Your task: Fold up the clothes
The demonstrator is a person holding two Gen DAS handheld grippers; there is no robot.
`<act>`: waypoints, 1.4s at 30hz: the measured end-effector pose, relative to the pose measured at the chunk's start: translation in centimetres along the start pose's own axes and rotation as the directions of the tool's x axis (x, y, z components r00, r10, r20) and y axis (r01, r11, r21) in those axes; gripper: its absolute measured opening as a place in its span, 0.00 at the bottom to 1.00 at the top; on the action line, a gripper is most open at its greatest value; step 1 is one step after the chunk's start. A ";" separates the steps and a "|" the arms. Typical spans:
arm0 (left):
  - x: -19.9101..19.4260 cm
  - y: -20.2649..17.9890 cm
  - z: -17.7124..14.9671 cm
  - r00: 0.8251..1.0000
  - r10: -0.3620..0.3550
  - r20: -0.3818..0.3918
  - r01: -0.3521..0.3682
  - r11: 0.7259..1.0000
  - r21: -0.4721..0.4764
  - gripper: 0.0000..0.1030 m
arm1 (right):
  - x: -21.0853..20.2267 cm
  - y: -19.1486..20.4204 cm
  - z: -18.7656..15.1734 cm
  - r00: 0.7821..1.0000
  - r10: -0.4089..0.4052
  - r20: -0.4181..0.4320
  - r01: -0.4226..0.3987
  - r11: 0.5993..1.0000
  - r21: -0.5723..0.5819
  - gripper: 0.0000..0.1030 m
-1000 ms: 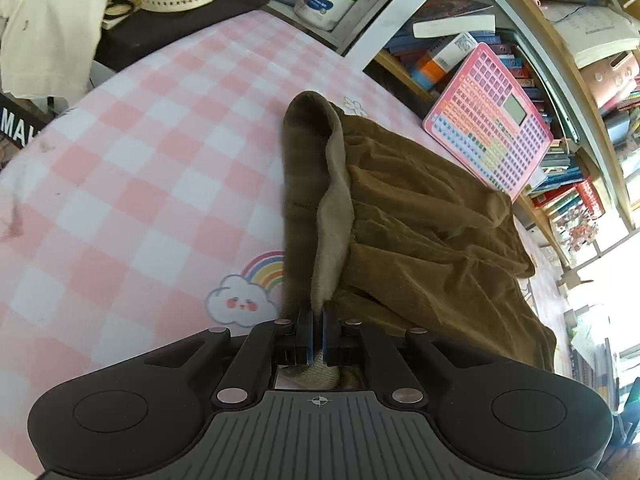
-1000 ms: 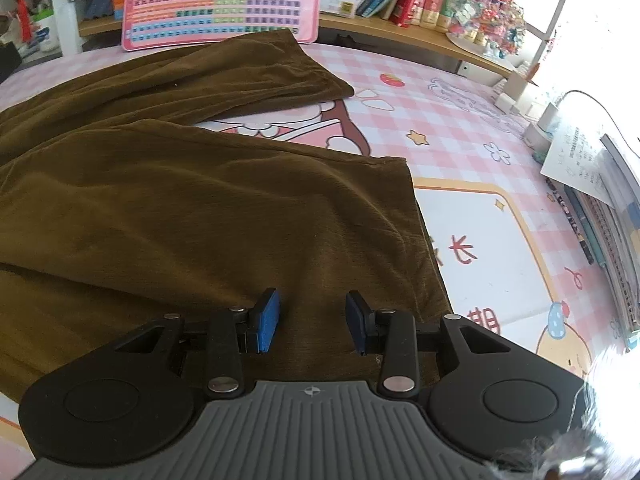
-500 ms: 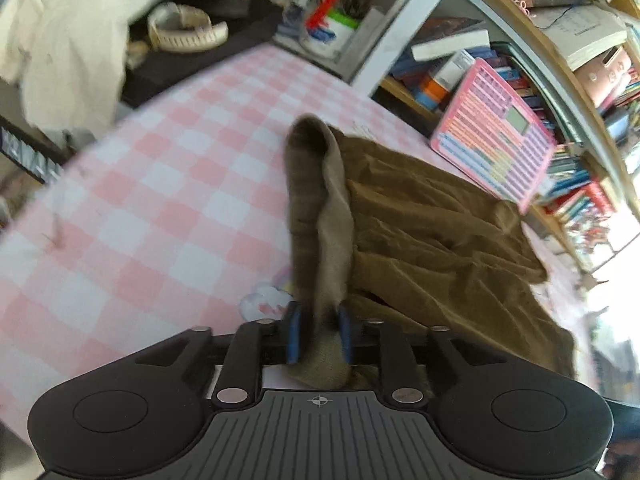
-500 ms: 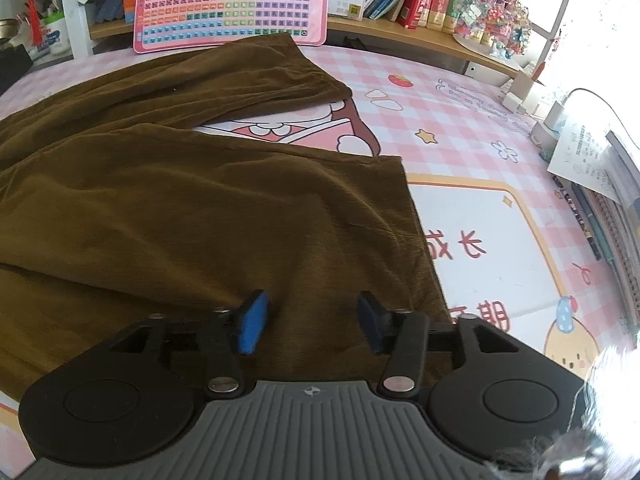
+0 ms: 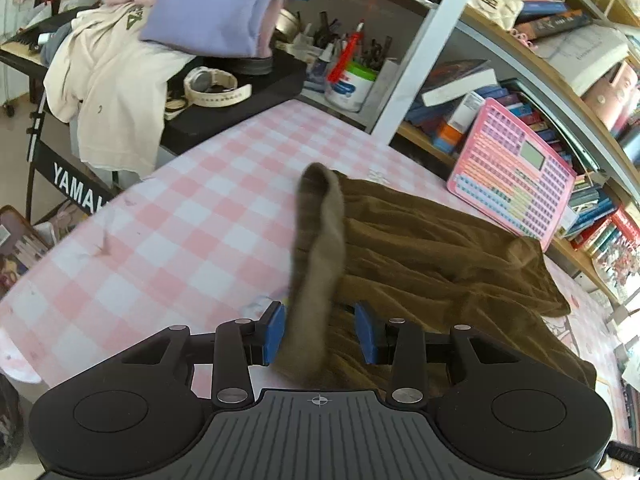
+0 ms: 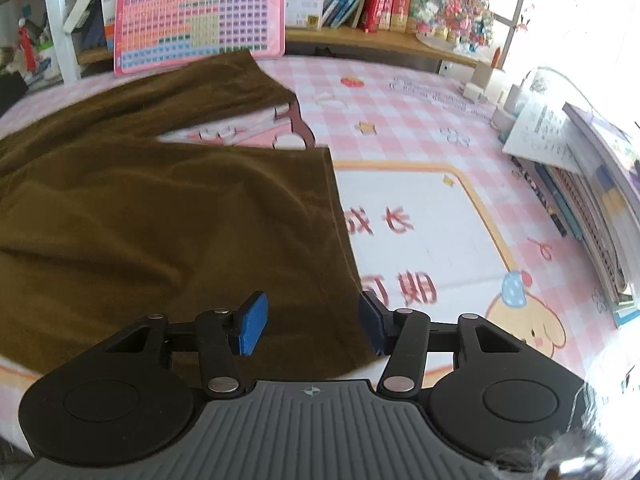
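Observation:
Brown corduroy trousers lie rumpled on the pink checked tablecloth. Their lighter waistband stands up in a ridge that runs between the jaws of my left gripper. Those jaws are opening; the right pad stands clear of the cloth. In the right wrist view, a trouser leg lies flat, its hem running toward the camera. My right gripper hovers over that hem corner. Its jaws are closing slightly, still wide, with cloth beneath them and nothing pinched.
A pink chart board leans on the bookshelf behind the trousers. A black keyboard stand at the table's left end carries clothes and a white watch. Stacked books line the right edge.
My left gripper has opened off the waistband and pulled back and up. My right gripper has opened wider and shifted toward the hem corner of the leg.

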State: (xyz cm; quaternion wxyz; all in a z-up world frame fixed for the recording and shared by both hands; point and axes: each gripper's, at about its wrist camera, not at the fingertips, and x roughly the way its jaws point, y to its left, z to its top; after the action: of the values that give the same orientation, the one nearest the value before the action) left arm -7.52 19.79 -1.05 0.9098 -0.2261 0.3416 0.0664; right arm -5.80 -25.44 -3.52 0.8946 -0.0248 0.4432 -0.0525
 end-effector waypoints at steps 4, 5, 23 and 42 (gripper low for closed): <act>-0.9 -2.3 -1.6 1.000 -0.015 0.002 0.015 1.000 0.010 0.37 | 0.6 -1.4 -0.9 1.000 0.018 -0.008 -0.018 0.999 -0.039 0.48; -1.2 -2.9 -2.1 1.000 -0.019 -0.003 0.019 1.000 0.016 0.37 | 0.7 -1.8 -1.0 1.000 0.028 -0.005 -0.028 0.999 -0.036 0.48; -6.5 -9.5 -9.1 0.999 0.029 -0.016 -0.027 0.986 0.163 0.61 | -3.8 -4.7 -4.1 0.982 0.163 0.095 -0.163 0.987 -0.003 0.53; -6.5 -12.3 -9.8 0.997 0.076 0.017 -0.077 0.939 0.334 0.87 | -8.0 -2.0 -5.6 0.968 0.181 0.173 -0.183 0.983 -0.003 0.78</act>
State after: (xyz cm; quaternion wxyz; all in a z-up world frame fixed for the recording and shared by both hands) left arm -14.84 4.65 1.18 0.9324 -0.0548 0.3546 0.0433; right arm -15.25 -26.53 -0.43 0.9307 0.0171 0.3643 0.0292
